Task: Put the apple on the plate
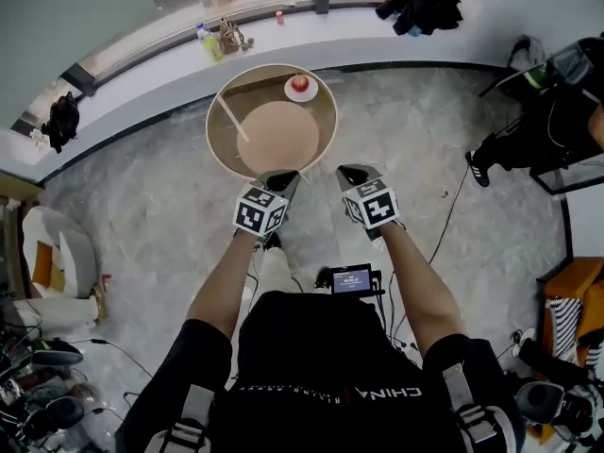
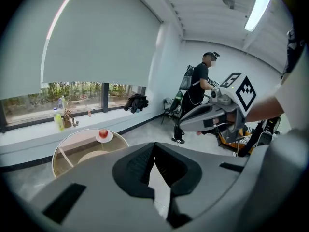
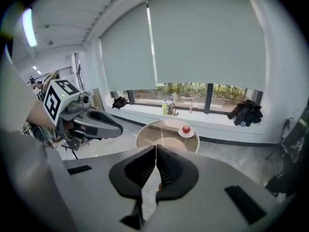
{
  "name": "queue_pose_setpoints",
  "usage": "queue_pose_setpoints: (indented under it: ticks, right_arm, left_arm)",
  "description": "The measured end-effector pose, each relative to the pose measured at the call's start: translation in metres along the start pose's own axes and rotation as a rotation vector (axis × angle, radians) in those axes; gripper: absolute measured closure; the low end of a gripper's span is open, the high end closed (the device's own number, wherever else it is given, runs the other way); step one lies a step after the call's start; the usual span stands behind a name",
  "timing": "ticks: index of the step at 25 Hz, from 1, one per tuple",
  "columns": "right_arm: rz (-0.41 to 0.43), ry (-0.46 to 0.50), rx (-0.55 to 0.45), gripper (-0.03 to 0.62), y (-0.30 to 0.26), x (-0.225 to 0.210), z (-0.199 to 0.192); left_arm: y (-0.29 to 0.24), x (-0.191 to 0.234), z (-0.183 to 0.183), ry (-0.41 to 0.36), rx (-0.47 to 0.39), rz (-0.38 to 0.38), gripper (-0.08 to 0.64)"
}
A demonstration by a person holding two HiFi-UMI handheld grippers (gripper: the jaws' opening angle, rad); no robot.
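- Left gripper [image 1: 282, 177] is out in front over the grey floor [image 1: 170, 206], its jaws pressed together with nothing between them; its own view shows the 2 dark pads meeting along 1 thin line [image 2: 154, 167].
- Right gripper [image 1: 357, 174] is level with it and just beside it. Its jaws are closed too and hold nothing, as its own view confirms [image 3: 156, 170].
- Both grippers point at the round table [image 1: 335, 125] and stop just short of its near rim, touching nothing.
- And there's the apple [image 1: 300, 83]: red, upright, sitting on the small white plate [image 1: 289, 92] at the far edge of the table, well apart from both grippers.
- The left gripper view has the apple [image 2: 103, 133] and plate [image 2: 110, 137] off to the left, with the right gripper [image 2: 187, 124] crossing the frame on the right.
- The right gripper view has the apple [image 3: 186, 129] almost dead ahead, beyond the closed jaws.
- Behind the table runs a curved window ledge [image 1: 142, 74] with a yellow-green bottle [image 1: 212, 45], and a dark jacket [image 1: 420, 6] lies further along it.
- Another person in black [image 1: 547, 121] is at the far right.
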State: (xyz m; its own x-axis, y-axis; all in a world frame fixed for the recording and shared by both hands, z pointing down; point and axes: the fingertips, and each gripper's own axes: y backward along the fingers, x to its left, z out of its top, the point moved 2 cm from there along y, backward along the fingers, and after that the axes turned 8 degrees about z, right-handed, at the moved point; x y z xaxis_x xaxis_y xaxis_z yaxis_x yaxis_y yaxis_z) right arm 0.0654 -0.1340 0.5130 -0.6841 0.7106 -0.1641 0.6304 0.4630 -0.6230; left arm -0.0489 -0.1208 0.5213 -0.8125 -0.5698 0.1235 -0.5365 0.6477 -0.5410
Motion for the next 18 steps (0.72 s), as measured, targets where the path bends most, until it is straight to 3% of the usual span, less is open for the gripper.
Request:
queue_pose_setpoints:
  ticks: [3,6,12,18]
  right_arm:
    - [0.027,-0.027,-0.031,0.56,0.016,0.014,0.002]
    - [0.009,-0.03,-0.047,0.56,0.022,0.022,0.006]
    - [-0.025,-0.068,-0.072,0.56,0.001,0.054,0.019]
    - [-0.04,0.007,-0.059,0.56,-0.005,0.073,0.029]
  left_arm:
    - [0.023,-0.014,0.004,-0.077,0.012,0.031,0.541]
    - [0.04,-0.017,0.011,-0.103,0.003,0.049,0.541]
    - [0.073,-0.015,-0.007,-0.15,0.013,-0.027,0.541]
    - [0.084,0.009,-0.01,-0.089,-0.045,-0.013,0.541]
